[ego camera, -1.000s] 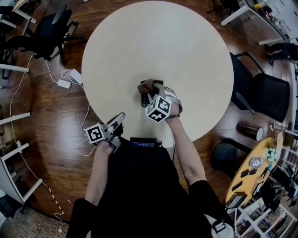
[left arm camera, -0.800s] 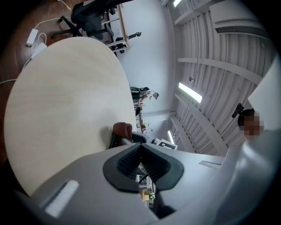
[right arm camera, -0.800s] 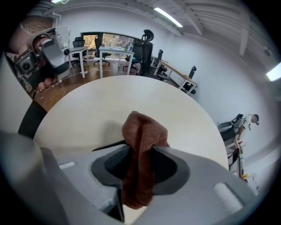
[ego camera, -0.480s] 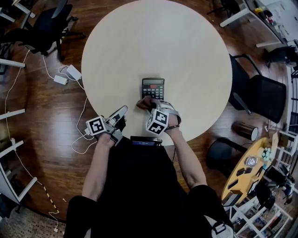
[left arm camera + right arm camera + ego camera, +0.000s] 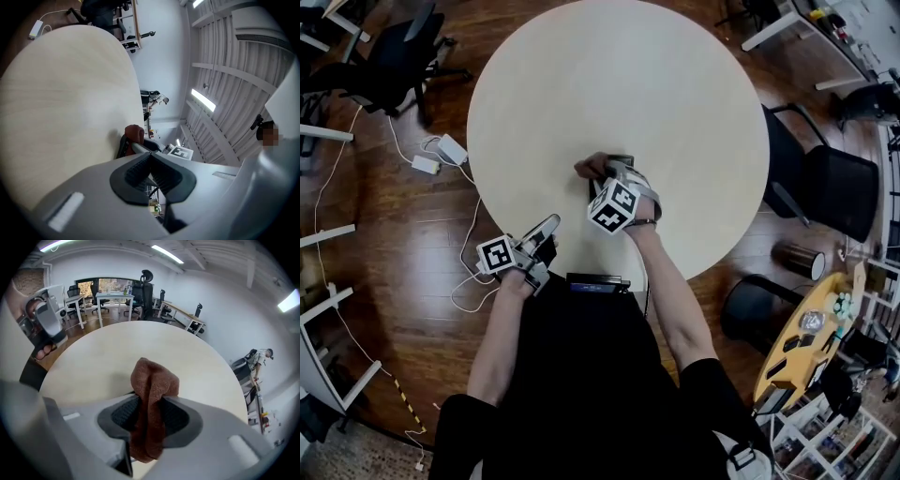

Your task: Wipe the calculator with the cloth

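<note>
A brown cloth is pinched in my right gripper, which is shut on it and points steeply down at the round pale table. The black calculator lies under that gripper and cloth, with only its far edge showing. The right gripper view hides the calculator behind the cloth. My left gripper hangs over the table's near-left edge, shut and holding nothing. Its view shows the cloth off across the tabletop.
A dark flat device sits at the table's near edge by the person's body. A black chair stands to the right and another at far left. White power adapters and cables lie on the wooden floor at left.
Half a second ago the right gripper had drawn back toward the person, uncovering the calculator. It has now pushed the cloth forward over the calculator again. The left gripper stayed put.
</note>
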{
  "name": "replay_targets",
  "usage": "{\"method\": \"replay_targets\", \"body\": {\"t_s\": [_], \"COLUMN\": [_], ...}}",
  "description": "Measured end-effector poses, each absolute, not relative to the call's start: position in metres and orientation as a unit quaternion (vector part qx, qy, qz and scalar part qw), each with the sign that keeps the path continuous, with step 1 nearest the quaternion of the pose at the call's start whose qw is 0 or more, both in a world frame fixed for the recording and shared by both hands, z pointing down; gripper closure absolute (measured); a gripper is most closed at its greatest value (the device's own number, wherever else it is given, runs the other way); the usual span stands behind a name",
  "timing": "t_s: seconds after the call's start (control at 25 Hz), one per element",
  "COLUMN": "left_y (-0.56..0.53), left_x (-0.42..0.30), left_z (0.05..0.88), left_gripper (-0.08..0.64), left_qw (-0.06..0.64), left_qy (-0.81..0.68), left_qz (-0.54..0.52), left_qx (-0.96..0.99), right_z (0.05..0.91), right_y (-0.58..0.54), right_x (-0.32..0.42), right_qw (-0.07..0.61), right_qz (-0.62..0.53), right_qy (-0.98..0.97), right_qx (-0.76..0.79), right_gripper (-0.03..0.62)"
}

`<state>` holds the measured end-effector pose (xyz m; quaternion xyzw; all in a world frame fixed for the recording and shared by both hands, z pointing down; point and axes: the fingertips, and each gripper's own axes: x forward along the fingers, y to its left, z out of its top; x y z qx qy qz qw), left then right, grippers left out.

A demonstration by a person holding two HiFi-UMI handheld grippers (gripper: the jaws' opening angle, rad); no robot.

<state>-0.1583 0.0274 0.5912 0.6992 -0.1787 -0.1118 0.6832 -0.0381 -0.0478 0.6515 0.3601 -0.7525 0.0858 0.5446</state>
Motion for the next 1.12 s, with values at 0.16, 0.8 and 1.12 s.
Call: {"method": "replay_targets", "body": {"t_s": [0.16,0.8,1.12], "left_y": [0.028,0.025,0.026], "left_x": [-0.172,-0.165,-0.164], "left_z": [0.592,0.597,0.593], "left_gripper": [0.557,0.557,0.557], "left_qw": [0.685,0.689,0.684], "left_qy": [-0.190,-0.182,-0.188], "left_qz": [-0.114,-0.117,-0.113], "left_qx": [0.695,0.692,0.695], "right_z": [0.662,0.644,0.636], "right_y": [-0.018,-0.005,-0.054], "right_x": [-0.053,-0.009,0.008], "right_qw": [0.567,0.534,0.513], "right_qz": [0.072,0.107,0.102], "right_qy": [-0.754,-0.757,-0.750], "right_qx": [0.324,0.362,0.405], "right_gripper": [0.454,0.454,0.454]}}
